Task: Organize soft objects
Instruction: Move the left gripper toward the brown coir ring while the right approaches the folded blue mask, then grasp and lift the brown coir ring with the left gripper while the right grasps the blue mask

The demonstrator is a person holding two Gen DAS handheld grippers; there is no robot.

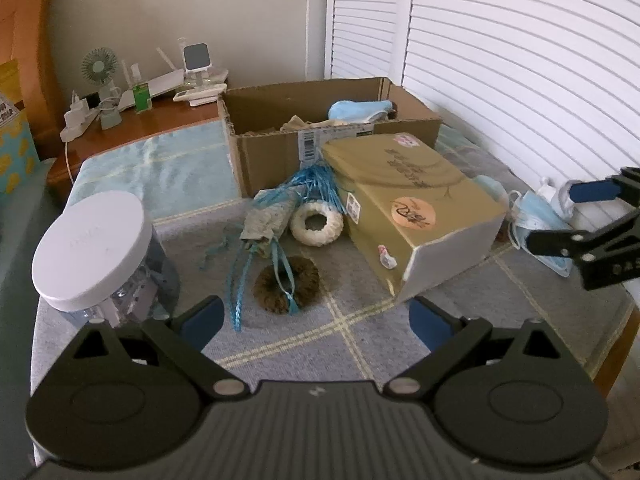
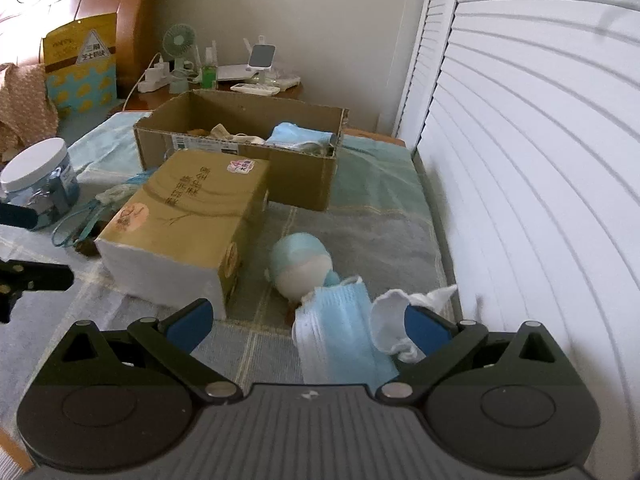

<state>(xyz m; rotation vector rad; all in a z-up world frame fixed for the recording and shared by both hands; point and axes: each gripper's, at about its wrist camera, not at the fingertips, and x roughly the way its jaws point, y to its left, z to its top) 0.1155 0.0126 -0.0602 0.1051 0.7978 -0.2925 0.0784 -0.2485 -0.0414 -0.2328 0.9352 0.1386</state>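
Left wrist view, progress: the cardboard box point(image 1: 320, 136) at the back already holds a blue mask and some beige cloth, so part of the sorting looks done — several soft things are not yet in it.
Left wrist view, what is left: a brown scrunchie point(image 1: 287, 284), a white scrunchie point(image 1: 316, 224) and a tangle of blue ribbon point(image 1: 280, 216) lie on the checked cloth point(image 1: 360, 340) in front of the box; a blue face mask point(image 1: 540, 236) lies off to the right, beyond the gold carton point(image 1: 412, 204).
Left wrist view, tool: the left gripper point(image 1: 316, 318) is spread wide and holds nothing; the brown scrunchie lies just ahead of it, between the lines of its fingers, with a ribbon strand draped across it.
Left wrist view, other tool: the right gripper point(image 1: 560, 216) reaches in from the right edge, just over the face mask.
Right wrist view, progress: the box point(image 2: 248, 148) shows the same blue mask and beige cloth inside.
Right wrist view, tool: the right gripper point(image 2: 310, 322) is wide apart and grips nothing — the face mask point(image 2: 344, 332) lies between its fingers, close to the right one, and a white sock point(image 2: 394, 320) lies against that right finger.
Right wrist view, nearby: a round blue-and-white soft toy point(image 2: 302, 266) rests just beyond the mask, beside the gold carton point(image 2: 188, 224).
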